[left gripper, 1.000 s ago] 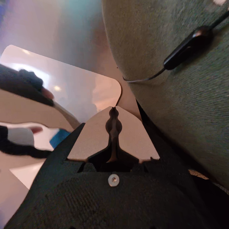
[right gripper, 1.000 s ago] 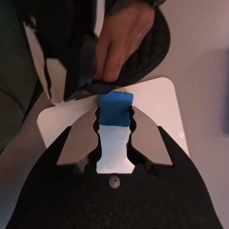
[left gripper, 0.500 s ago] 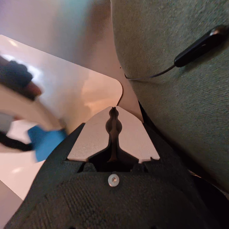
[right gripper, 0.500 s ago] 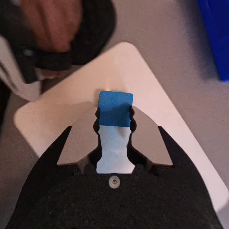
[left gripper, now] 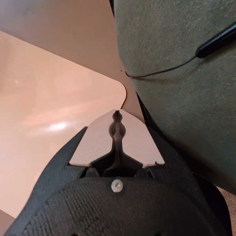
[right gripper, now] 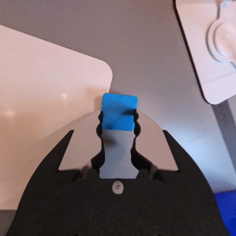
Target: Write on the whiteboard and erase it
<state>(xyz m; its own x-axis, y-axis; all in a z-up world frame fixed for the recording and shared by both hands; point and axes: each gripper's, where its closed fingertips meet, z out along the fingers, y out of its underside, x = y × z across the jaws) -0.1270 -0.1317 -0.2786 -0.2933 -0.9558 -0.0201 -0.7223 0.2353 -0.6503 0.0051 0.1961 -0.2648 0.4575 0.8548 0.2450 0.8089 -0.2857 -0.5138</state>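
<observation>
Blue foam forms the eraser (right gripper: pixel 119 112), a small square block that is gripped between the fingertips of the right tool (right gripper: pixel 118 113). The eraser is positioned at the rounded corner of the whiteboard (right gripper: pixel 51 89), partly over the board edge and partly over the grey tabletop (right gripper: pixel 134 44). The whiteboard surface is seen blank and glossy in both views (left gripper: pixel 57 102) and lies flat on the tabletop. The left tool (left gripper: pixel 118 111) is fully closed with nothing between its fingers, and its tip is located just beside another rounded corner of the whiteboard. A green garment (left gripper: pixel 178 63) with a thin black cable (left gripper: pixel 166 71) is seen close to the left tool. A white plate-like object (right gripper: pixel 210 44) is visible at the upper right of the right wrist view, blurred.
</observation>
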